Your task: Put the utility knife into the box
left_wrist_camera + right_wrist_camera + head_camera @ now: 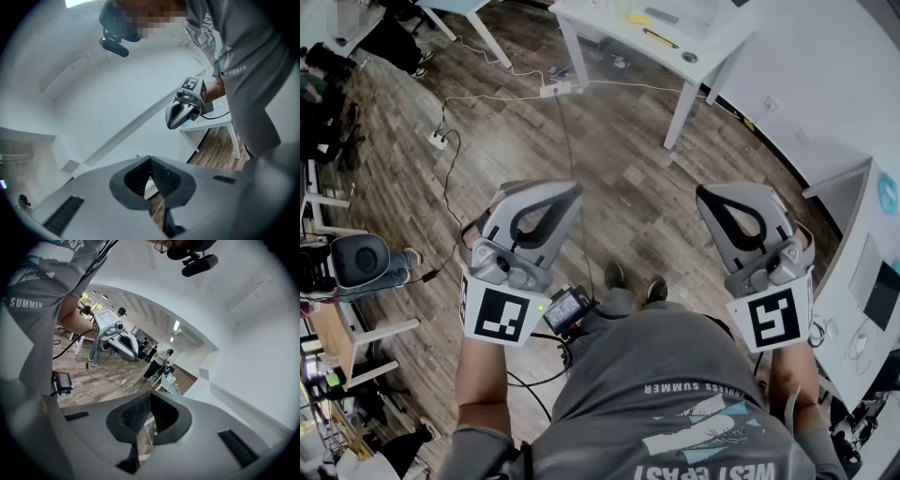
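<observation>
Head view, grippers: left gripper [553,192] and right gripper [736,192] are held well apart above the wood floor [609,159].
Head view, knife: slim yellow-black utility knife [660,37] lies on the far white table [719,33]; too small to confirm.
Left gripper view, jaws: tips together, nothing between them.
Right gripper view, jaws: fully closed, empty.

Left tongs [150,160] and right tongs [151,397] both closed
</observation>
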Motion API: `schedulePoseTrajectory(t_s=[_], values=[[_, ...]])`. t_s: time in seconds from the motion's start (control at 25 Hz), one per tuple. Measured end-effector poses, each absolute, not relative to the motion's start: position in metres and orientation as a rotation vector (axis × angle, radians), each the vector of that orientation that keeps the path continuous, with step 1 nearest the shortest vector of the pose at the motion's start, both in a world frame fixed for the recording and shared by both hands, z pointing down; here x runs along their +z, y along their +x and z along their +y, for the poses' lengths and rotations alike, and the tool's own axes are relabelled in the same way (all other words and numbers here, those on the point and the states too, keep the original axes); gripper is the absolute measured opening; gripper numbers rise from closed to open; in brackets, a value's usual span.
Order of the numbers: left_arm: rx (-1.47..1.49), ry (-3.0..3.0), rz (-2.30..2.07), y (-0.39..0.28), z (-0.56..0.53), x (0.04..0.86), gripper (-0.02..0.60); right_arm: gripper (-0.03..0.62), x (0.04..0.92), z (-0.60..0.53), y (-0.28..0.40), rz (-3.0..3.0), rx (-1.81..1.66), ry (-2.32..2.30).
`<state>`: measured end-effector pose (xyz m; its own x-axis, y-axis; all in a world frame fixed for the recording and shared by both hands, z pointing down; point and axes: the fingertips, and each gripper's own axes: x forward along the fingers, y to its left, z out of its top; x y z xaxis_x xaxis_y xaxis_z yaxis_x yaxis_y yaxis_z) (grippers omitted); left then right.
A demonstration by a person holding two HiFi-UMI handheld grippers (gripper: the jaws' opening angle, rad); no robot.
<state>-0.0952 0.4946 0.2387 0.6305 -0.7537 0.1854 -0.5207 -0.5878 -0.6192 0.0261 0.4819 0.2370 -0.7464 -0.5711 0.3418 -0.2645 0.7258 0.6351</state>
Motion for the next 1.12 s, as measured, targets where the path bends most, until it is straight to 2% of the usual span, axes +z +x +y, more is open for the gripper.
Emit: schedulePoseTrajectory(t_s=[0.8, 1.12], values=[[-0.539, -2.373, 0.949, -0.131, 0.464, 0.245, 0.008, 0.011, 0.244, 0.462, -0.014, -2.428, -0.655, 0.664], [-0.506, -2.404, 0.909, -0.119, 0.446, 0.251, 0.008, 0.011, 0.246, 0.447, 0.004, -2.397, -0.631, 0.761]])
